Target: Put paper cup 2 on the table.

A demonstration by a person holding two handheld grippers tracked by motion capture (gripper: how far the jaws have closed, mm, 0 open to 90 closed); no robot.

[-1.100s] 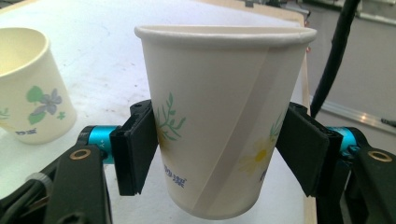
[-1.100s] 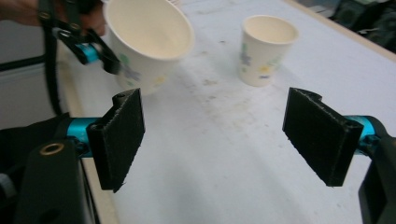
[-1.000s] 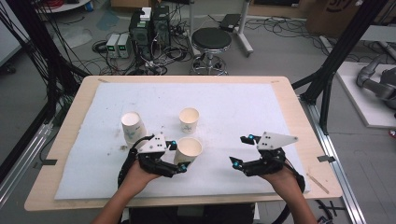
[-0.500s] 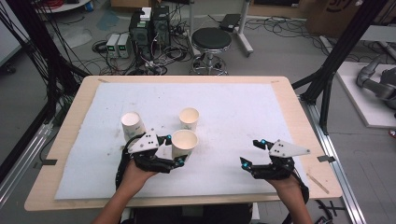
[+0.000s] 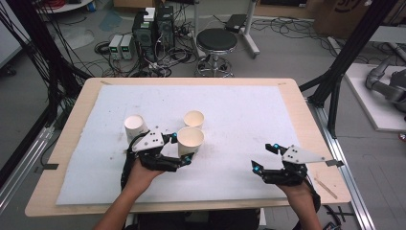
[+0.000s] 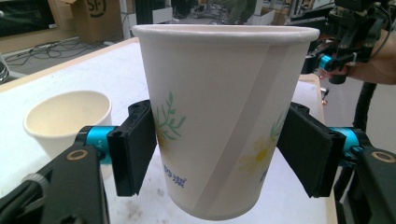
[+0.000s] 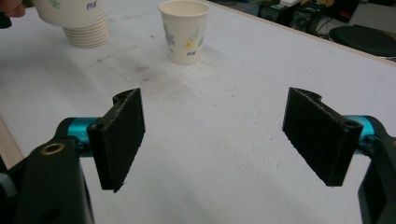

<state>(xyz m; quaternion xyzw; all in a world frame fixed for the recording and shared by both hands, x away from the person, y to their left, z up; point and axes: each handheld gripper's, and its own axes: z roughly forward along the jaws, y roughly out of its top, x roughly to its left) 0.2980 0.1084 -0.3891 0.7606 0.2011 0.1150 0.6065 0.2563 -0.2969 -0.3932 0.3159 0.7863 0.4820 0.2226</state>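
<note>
Cup [image 6: 219, 121] held between left gripper [image 5: 184, 149] pads, lifted clear of white mat [image 5: 249, 120].
My left jaws have just been opening slightly, yet both pads press the cup's sides, upright, near a second cup [image 5: 194, 118] and beside the cup stack [image 5: 134, 127]. My right gripper [image 5: 262, 158] hovers low over the mat's right side, jaws spread wide with nothing between them, well apart from the cups.

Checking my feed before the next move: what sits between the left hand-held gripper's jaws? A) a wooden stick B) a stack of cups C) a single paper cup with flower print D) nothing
C: the left hand-held gripper has a flower-printed paper cup between its pads.
</note>
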